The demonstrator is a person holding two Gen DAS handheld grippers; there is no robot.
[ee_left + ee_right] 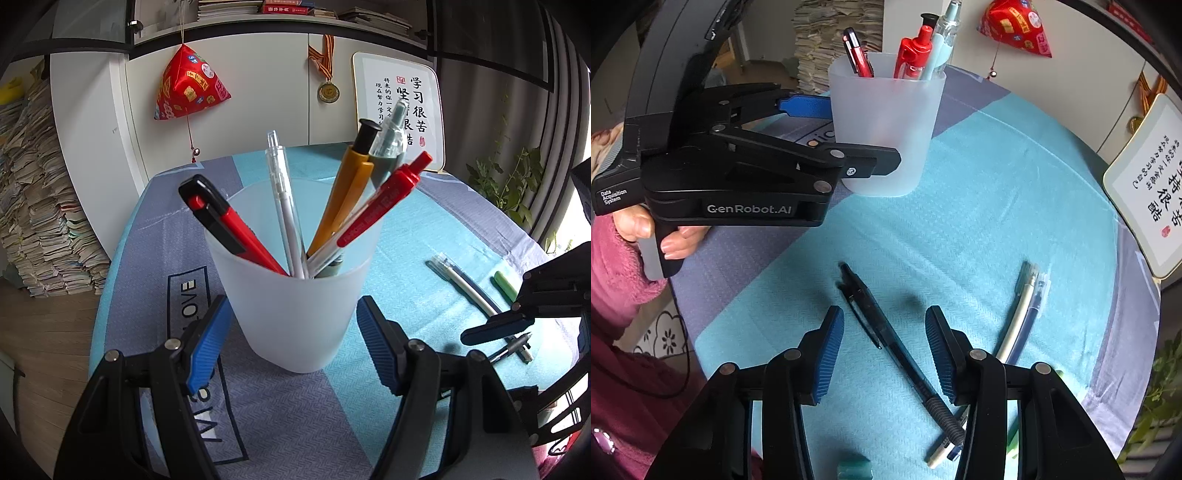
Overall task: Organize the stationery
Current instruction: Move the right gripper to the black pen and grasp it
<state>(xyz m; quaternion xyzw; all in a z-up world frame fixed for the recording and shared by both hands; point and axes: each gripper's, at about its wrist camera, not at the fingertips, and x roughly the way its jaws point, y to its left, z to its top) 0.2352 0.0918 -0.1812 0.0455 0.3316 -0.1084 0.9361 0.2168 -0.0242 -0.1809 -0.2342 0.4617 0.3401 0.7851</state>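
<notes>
A frosted white cup stands on the round table and holds a red and black utility knife, a clear pen, an orange pen, a red pen and a grey pen. My left gripper is open, its blue pads on either side of the cup's lower part, not pressing it. The cup also shows in the right wrist view. My right gripper is open above a black pen lying on the cloth between its fingers. A white pen and a blue pen lie to its right.
The table has a teal and grey cloth. A framed calligraphy board leans at the back. A green marker and more pens lie at the right. A red hanging ornament, paper stacks and a plant surround the table.
</notes>
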